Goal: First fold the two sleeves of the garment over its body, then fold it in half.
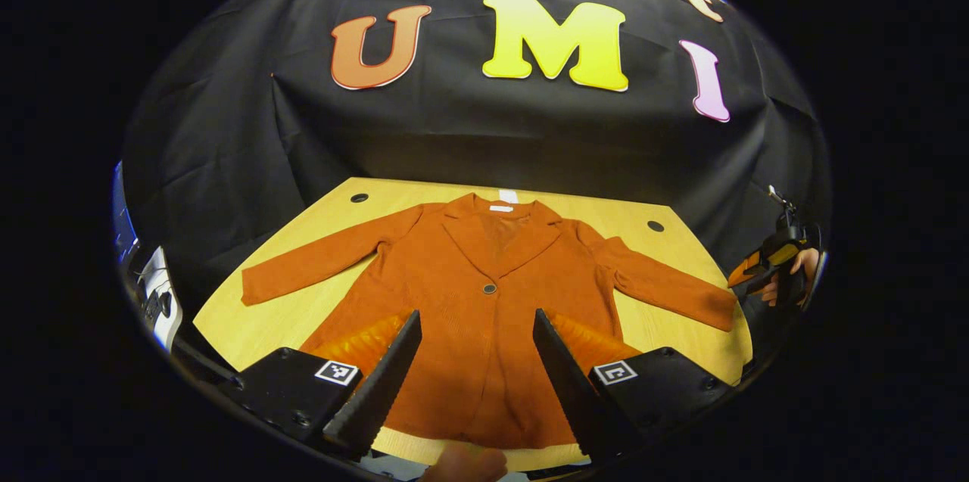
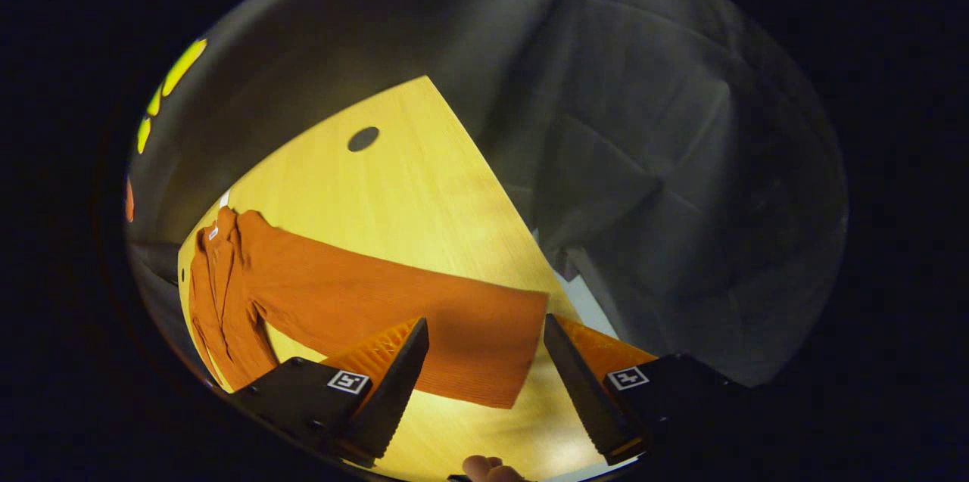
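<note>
Item: rust-orange jacket (image 1: 484, 315), laid face up and flat on the pale wooden tabletop (image 1: 265, 323), collar toward the booth wall, hem toward the near edge, a single button (image 1: 489, 288) closing the front. Both sleeves are spread outward and not yet folded: one sleeve (image 1: 325, 255) runs to the left of the left gripper view, the other sleeve (image 1: 666, 285) to its right. Left gripper (image 1: 477, 361): jaws open, nothing between them, hanging above the lower body of the jacket, centred on the front. Right gripper (image 2: 484, 372): jaws open, nothing held, poised just over the cuff (image 2: 492, 346) of that right-hand sleeve; the same gripper, held in a hand, appears at the far right edge of the left gripper view, just beyond the cuff. The sleeve's long axis runs from the cuff at the jaws away toward the shoulder and collar (image 2: 216, 240) at the left of the right gripper view, so the fold would carry the cuff along that line onto the body. By judgement the right gripper is far the nearer to this sleeve and the first fold is not yet begun. Surroundings: two dark round holes in the tabletop, one (image 2: 363, 138) beyond the sleeve; nothing lies across the path to the body.
</note>
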A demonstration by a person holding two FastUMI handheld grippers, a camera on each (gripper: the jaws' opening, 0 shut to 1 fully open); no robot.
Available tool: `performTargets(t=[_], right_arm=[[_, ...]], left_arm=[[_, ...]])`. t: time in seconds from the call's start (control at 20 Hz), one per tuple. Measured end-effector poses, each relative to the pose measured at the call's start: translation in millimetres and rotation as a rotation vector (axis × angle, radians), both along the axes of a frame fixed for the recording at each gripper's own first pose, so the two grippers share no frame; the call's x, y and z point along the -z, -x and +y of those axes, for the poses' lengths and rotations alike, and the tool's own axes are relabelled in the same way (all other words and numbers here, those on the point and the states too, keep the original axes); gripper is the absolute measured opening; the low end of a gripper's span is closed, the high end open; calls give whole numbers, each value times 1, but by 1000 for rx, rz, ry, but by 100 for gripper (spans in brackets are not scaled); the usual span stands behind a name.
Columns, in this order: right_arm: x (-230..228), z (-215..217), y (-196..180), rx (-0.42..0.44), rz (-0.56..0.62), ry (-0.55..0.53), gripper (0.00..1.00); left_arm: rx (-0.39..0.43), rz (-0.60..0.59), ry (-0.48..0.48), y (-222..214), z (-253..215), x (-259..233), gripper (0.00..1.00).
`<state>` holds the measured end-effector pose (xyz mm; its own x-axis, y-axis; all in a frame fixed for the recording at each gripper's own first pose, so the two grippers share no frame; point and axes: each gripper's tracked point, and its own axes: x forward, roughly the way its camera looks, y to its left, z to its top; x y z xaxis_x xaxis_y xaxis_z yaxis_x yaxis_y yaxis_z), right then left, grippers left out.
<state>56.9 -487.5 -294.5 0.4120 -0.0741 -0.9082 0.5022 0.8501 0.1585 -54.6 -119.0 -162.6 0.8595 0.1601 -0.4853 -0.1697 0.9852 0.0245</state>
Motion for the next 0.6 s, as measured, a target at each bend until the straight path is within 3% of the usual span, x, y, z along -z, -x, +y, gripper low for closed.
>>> performTargets(t=[0.1,0.15,0.35,0.45,0.55,0.6], right_arm=[[12,-8,3,66,35,-37,94],[15,-13,7,90,55,-53,98],[20,7,17,156,131,-326,95],[27,4,15,161,154,-338,97],[32,6,14,122,178,-340,89],[30,13,17,108,190,-364,78]], left_arm=[[-30,18,-7,5,0,5,96],[-46,25,-16,8,2,5,96],[-98,35,-25,17,5,4,97],[-123,43,-31,23,7,5,97],[-147,41,-27,25,7,3,97],[-154,38,-26,26,7,2,97]])
